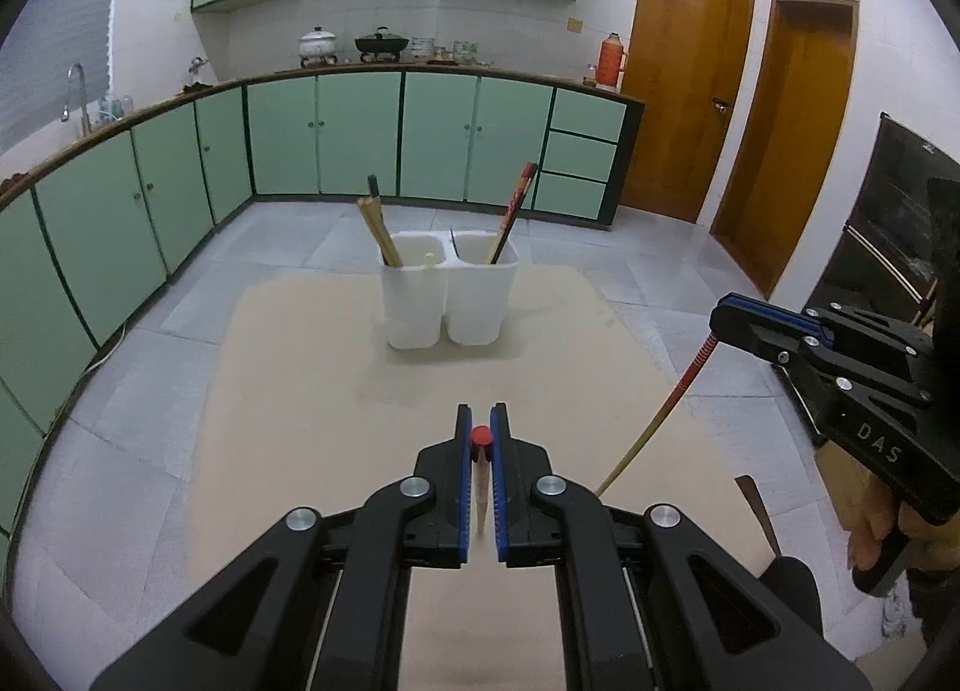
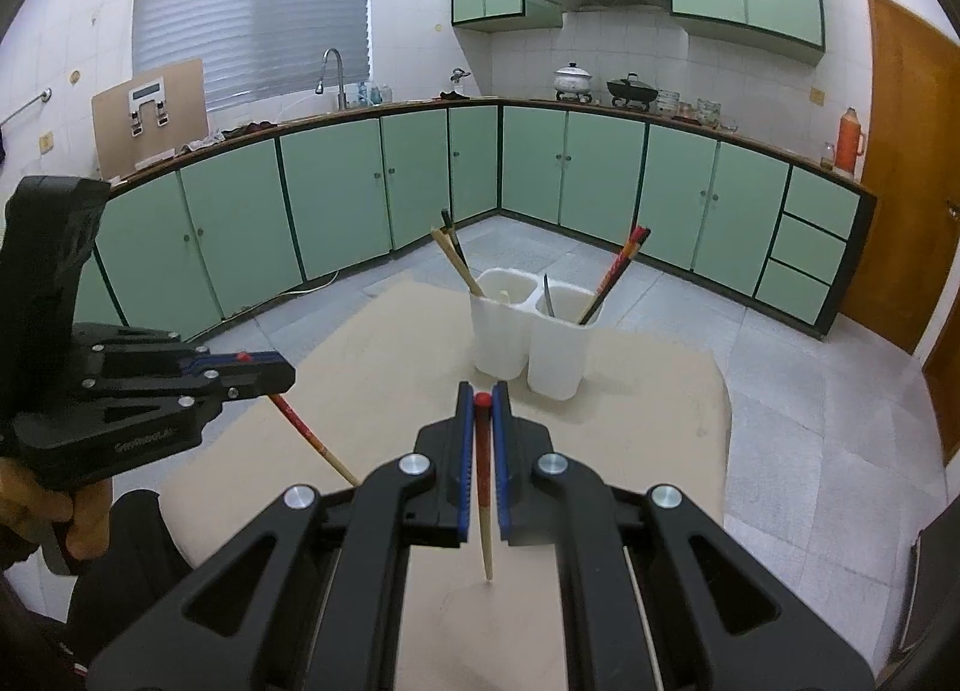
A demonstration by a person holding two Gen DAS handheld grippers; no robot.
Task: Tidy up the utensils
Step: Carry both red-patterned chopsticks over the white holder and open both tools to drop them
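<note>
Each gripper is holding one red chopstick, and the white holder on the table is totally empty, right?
Not quite. Each gripper, left and right, does hold one red chopstick, but the white holder isn't empty: the right wrist view shows chopsticks already standing in it.

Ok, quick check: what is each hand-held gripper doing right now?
Left hand-held gripper: closed on a red-topped chopstick.
Right hand-held gripper: closed on a matching chopstick.

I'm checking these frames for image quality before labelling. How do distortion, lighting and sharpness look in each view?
Left wrist view: strong fisheye bends the cabinets, corners vignetted black, light even and dim, the left gripper and its chopstick sharp. Right wrist view: same barrel curve, soft shadow beside the white holder, the right gripper crisp, no glare.
</note>
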